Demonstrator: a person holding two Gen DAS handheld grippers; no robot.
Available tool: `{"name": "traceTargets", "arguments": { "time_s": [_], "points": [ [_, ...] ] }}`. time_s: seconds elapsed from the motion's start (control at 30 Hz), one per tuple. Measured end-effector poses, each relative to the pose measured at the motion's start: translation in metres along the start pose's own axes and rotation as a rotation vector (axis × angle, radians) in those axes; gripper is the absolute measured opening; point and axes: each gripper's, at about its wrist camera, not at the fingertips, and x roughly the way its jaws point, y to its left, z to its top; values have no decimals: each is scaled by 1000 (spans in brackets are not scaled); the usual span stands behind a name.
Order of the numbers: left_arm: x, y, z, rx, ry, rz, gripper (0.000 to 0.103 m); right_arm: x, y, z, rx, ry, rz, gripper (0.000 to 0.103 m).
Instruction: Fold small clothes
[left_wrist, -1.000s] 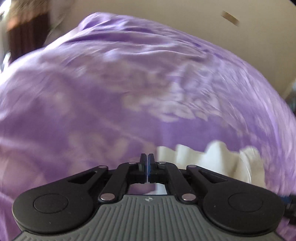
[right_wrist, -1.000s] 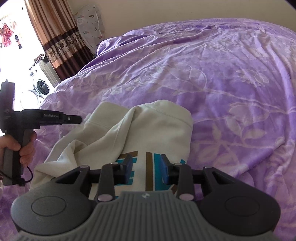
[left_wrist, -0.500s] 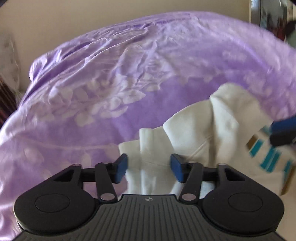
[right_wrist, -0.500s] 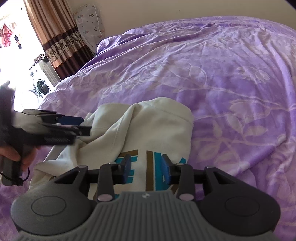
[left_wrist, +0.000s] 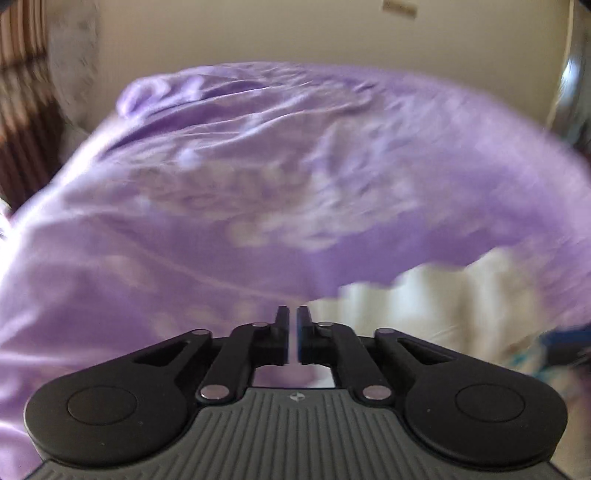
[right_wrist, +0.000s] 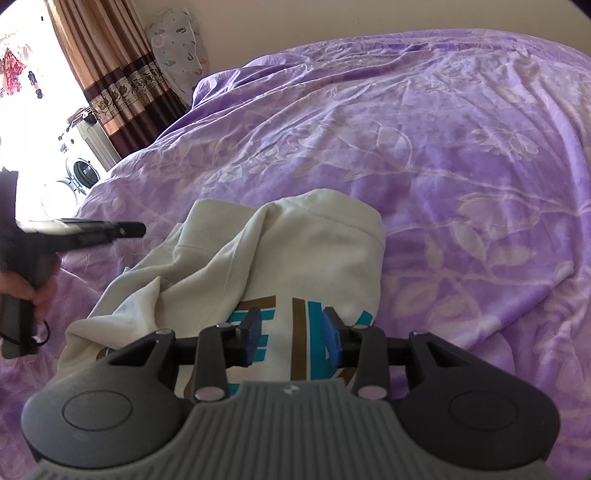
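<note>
Sweatshirt (right_wrist: 295, 251) print: teal-brown letters, unreadable. Left gripper (left_wrist: 292, 334) closing, nearly together, empty. Right gripper (right_wrist: 291, 332) apart.

Between your right gripper's (right_wrist: 291, 334) matt blue pads lies a soft, matt cream sweatshirt (right_wrist: 295, 254) of thick cloth. Beyond the fingers, the purple bedspread (right_wrist: 443, 155) is smooth cloth with a faint sheen and creases.
</note>
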Motion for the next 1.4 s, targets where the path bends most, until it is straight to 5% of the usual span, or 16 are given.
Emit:
{"name": "traceTargets", "arguments": {
  "time_s": [0.1, 0.3, 0.4, 0.47, 0.53, 0.67, 0.8, 0.83, 0.9, 1.1, 1.17, 1.3, 1.4],
  "points": [
    [0, -22, 5, 85, -7, -47, 40, -1, 2, 0, -5, 1, -3, 35],
    [33, -58, 10, 333, 59, 24, 51, -1, 1, 0, -3, 7, 3, 35],
    [50, -59, 9, 346, 111, 26, 51, 1, 0, -1, -3, 8, 10, 36],
    [52, -62, 6, 371, 96, 18, 45, 1, -1, -1, -2, 10, 16, 37],
    [54, -64, 2, 370, 91, 5, 14, 3, -3, -1, 6, 13, 20, 37],
    [46, -63, 0, 370, 45, 38, 10, 5, -3, -2, 6, 15, 21, 37],
    [38, -29, 9, 241, 37, 59, 8, 5, -1, -2, 4, 17, 18, 37],
    [37, -21, 10, 208, 44, 78, 0, 5, -1, -2, 3, 17, 18, 37],
    [38, -11, 10, 195, 49, 153, 0, 5, 0, -2, -1, 22, 12, 38],
    [7, 12, 10, 25, 42, 22, 1, 0, 4, -1, 1, 14, 2, 38],
    [-13, 1, 8, 36, 35, -66, 8, -4, 6, -1, 3, 8, -1, 38],
    [-49, -36, -4, 171, 40, -168, 47, -16, 11, -3, -6, 1, -3, 38],
    [-65, -63, -20, 270, 56, -203, 59, -28, 14, -8, -13, -1, 1, 38]
  ]
}}
